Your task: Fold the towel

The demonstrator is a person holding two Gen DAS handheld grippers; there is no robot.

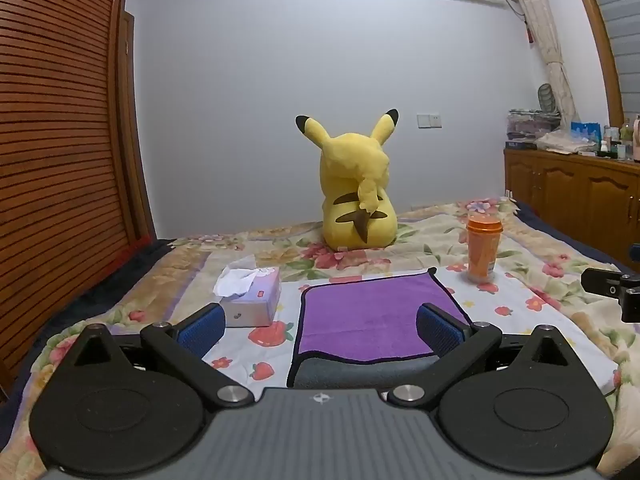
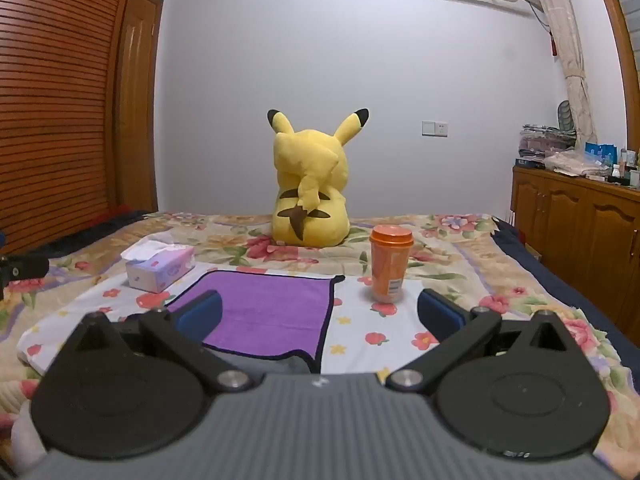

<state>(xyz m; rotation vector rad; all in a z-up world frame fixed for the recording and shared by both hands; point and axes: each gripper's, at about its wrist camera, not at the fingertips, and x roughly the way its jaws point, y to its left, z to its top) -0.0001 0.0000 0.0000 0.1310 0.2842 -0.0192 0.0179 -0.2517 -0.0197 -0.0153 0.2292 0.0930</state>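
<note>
Both your grippers hang with fingers spread wide, gripping nothing: left gripper [image 1: 320, 322] above the purple towel's [image 1: 372, 316] near-left part, right gripper [image 2: 320, 314] above its near-right corner. The towel lies flat on the bed [image 1: 560, 276], toward its near edge, between tissue box [image 1: 250, 298] and orange cup [image 1: 483, 248]. Lower onto the near corners, pinch only the top layer, and carry it level toward the far edge, clear of the cup.

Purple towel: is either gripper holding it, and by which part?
Neither. Both the left gripper and right gripper are open above the purple towel, holding nothing.

purple towel [image 2: 266, 312] on bed, orange cup [image 2: 389, 264]
</note>
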